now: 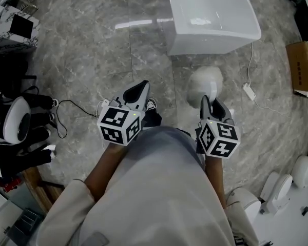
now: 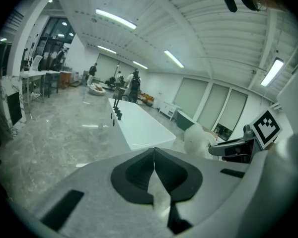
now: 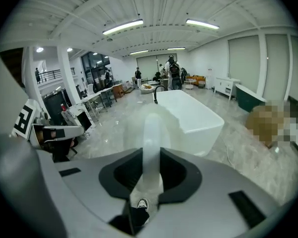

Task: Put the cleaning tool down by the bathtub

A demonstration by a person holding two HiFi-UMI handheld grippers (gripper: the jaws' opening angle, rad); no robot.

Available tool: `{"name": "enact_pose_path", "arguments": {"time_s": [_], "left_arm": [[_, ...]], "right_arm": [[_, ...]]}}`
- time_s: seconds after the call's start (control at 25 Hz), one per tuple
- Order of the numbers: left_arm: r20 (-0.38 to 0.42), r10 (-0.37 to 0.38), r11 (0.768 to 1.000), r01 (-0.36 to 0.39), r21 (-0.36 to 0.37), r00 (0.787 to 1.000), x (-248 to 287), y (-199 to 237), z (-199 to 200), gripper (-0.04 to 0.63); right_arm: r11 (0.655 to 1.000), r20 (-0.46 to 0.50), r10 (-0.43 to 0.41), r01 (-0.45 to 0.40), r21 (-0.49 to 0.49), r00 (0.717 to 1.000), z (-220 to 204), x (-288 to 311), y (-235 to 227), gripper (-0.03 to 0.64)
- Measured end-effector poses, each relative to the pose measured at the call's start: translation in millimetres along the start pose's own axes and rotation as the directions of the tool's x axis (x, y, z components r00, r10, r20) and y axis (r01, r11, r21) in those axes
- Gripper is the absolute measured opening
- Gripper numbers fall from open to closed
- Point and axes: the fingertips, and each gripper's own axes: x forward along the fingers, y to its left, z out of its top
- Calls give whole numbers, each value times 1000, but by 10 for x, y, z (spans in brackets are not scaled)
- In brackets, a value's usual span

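Open marble floor (image 1: 87, 55) stretched away at eleven o'clock, the widest lane on offer! Dead ahead, twelve to one o'clock, the white bathtub (image 1: 210, 19) walled things off. A strip of floor ran along its near side, partly filled by the fluffy head of the cleaning tool (image 1: 205, 81). At two o'clock a power strip (image 1: 249, 91) and its cord lay across that strip, and a cardboard box (image 1: 304, 65) closed the three o'clock edge. At nine o'clock, dark equipment (image 1: 15, 122) and a black cable (image 1: 72, 101) crowded in near the left claw (image 1: 141, 87). White fixtures (image 1: 292, 181) hemmed four o'clock.
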Motion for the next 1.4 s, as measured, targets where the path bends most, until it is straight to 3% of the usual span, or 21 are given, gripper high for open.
{"name": "enact_pose_path", "arguments": {"time_s": [0.24,0.6,0.8,1.08,1.4], "left_arm": [[17,-36,999,35,25,999,106,118,251,9],[47,-42,999,43,-9,998,255,284,500,9],[72,-66,995,71,-71,995,342,352,574,9],[95,-23,997,29,-70,995,663,482,815,9],[94,0,999,4,-40,996,1271,540,1274,9]], "right_arm": [[1000,21,-13,13,-8,1000,276,189,74,67],[998,36,-44,45,-43,998,497,378,126,67],[998,30,-42,43,-37,999,556,497,98,67],[999,33,-11,12,-33,999,826,884,-99,67],[998,55,54,-52,-44,997,1417,1437,-347,67]]}}
